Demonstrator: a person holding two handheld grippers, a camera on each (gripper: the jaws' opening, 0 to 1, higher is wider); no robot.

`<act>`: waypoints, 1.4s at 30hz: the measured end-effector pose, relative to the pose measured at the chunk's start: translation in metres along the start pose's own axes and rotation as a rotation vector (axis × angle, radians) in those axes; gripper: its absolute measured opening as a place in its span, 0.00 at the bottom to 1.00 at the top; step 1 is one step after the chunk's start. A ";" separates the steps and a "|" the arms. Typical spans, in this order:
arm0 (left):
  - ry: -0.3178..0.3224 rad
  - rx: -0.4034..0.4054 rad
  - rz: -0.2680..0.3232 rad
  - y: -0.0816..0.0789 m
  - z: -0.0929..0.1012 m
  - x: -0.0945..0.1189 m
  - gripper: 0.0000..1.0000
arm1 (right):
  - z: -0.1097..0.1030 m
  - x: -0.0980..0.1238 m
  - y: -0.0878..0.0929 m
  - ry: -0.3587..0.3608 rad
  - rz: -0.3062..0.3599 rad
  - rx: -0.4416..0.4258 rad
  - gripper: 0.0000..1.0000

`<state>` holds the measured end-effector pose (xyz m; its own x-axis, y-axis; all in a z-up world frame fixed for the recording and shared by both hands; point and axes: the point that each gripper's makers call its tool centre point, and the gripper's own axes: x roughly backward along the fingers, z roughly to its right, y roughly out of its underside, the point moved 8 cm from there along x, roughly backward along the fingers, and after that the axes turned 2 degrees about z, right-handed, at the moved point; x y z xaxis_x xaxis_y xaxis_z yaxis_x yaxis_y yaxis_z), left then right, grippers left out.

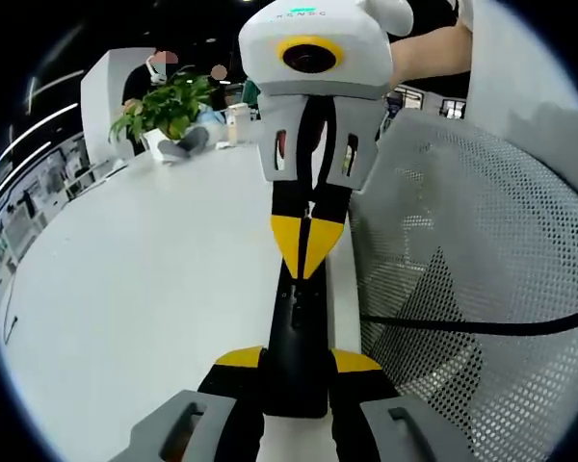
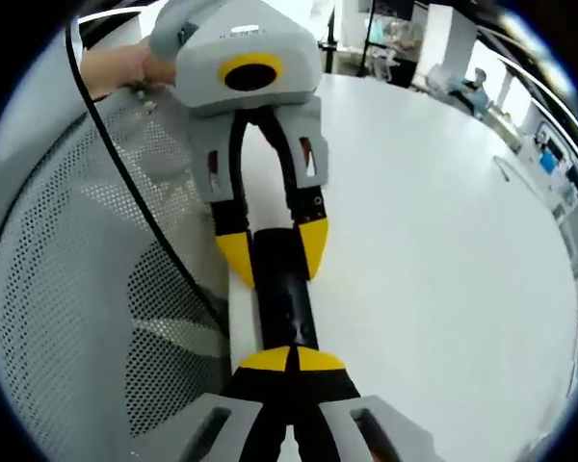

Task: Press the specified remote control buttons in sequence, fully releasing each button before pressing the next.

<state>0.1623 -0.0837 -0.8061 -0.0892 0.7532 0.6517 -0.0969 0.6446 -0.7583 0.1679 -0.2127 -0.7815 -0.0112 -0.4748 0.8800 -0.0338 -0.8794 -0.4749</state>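
Observation:
A long black remote control [image 1: 294, 327] lies lengthwise along the white table's edge. My left gripper [image 1: 297, 358] is shut on its near end, one yellow tip on each side. In the right gripper view the left gripper [image 2: 275, 252] clasps the far end of the remote [image 2: 284, 298]. My right gripper [image 2: 291, 361] is shut, its two yellow tips together and resting on the remote's top face. In the left gripper view the right gripper [image 1: 306, 245] comes in from the far side, its tips down on the remote's upper part. The buttons under the tips are hidden.
The white table [image 1: 144, 289] spreads wide to one side. A grey mesh chair back [image 1: 462, 289] stands close along the table edge, with a black cable [image 1: 482, 327] across it. A potted plant [image 1: 169, 106] and a seated person sit at the far end.

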 end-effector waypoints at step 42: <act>0.009 -0.010 -0.004 -0.001 0.000 -0.001 0.24 | 0.005 0.004 0.009 -0.026 -0.030 -0.087 0.00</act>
<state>0.1627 -0.0847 -0.8056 -0.0805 0.7519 0.6543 -0.0870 0.6487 -0.7561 0.1731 -0.2223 -0.7823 0.0166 -0.4501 0.8928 -0.1208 -0.8873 -0.4451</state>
